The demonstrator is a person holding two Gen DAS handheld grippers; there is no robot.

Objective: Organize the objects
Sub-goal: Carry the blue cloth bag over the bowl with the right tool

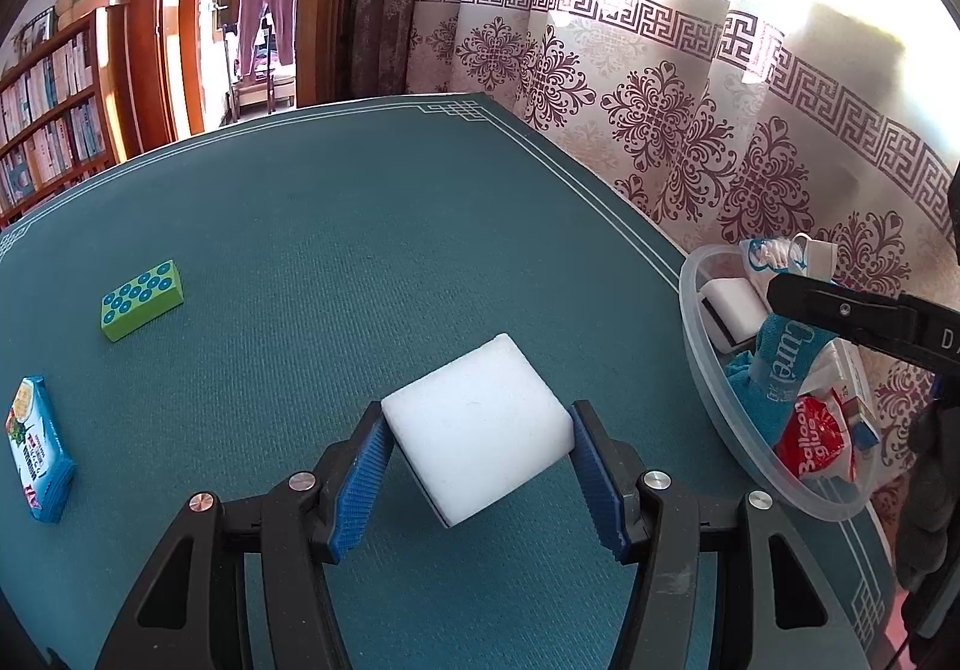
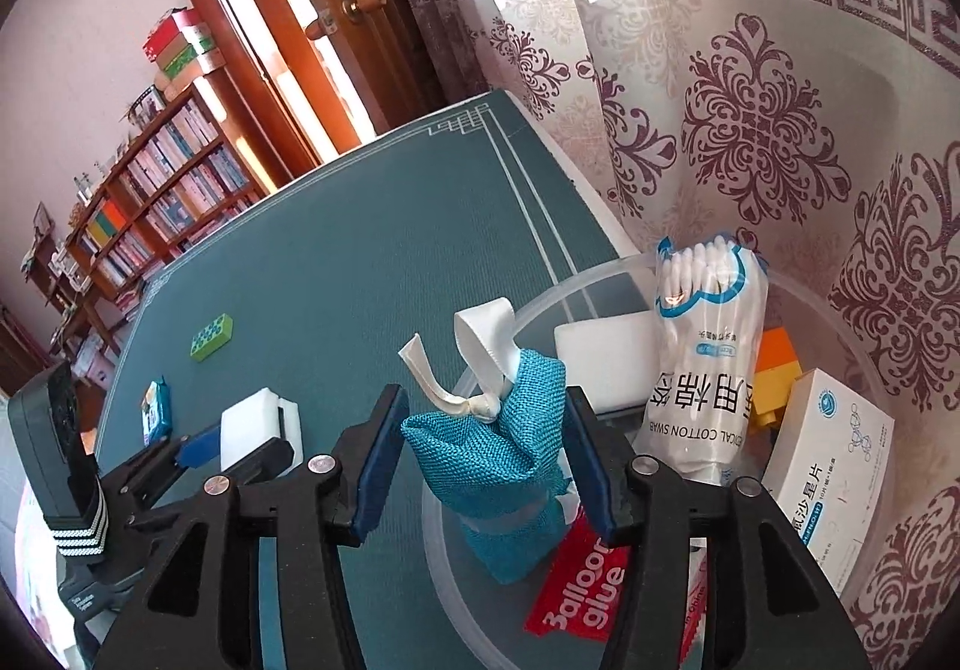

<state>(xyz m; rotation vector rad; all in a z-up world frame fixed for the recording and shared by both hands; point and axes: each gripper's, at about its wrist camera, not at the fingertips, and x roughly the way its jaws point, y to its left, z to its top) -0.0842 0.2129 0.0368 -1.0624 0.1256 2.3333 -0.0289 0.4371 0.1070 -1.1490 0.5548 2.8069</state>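
A white rectangular foam block [image 1: 480, 424] is pinched between the 2 blue ribbed fingers [image 1: 366, 481] of the left gripper [image 1: 480, 469], just above the teal woven table [image 1: 336, 226]. The block is tilted, 1 corner aimed down toward the camera; its long axis cannot be told for certain, though its broad face is turned up and away.

The right gripper [image 2: 480, 460] is held over a clear round plastic tub [image 2: 438, 562] at the table's right edge. Its fingers [image 2: 378, 466] are spread, with a teal woven drawstring pouch [image 2: 510, 460] standing between them. The pads appear just clear of the cloth, so the pouch is judged released. The pouch is upright, its long axis near vertical, its tied white ribbon [image 2: 480, 358] pointing up and away from the camera.

Also seen in the tub: a bag of cotton swabs [image 2: 702, 370], a red balloon glue packet [image 2: 582, 586], a white box [image 2: 834, 490] and another white block [image 2: 606, 364].

For a clean finish, the right gripper is best lifted straight up so the ribbon is not snagged. The foam block is then best carried level over the rim and let go low, gently, since foam is easily crushed. A green dotted block [image 1: 142, 299] and a blue packet [image 1: 39, 448] are left on the table.
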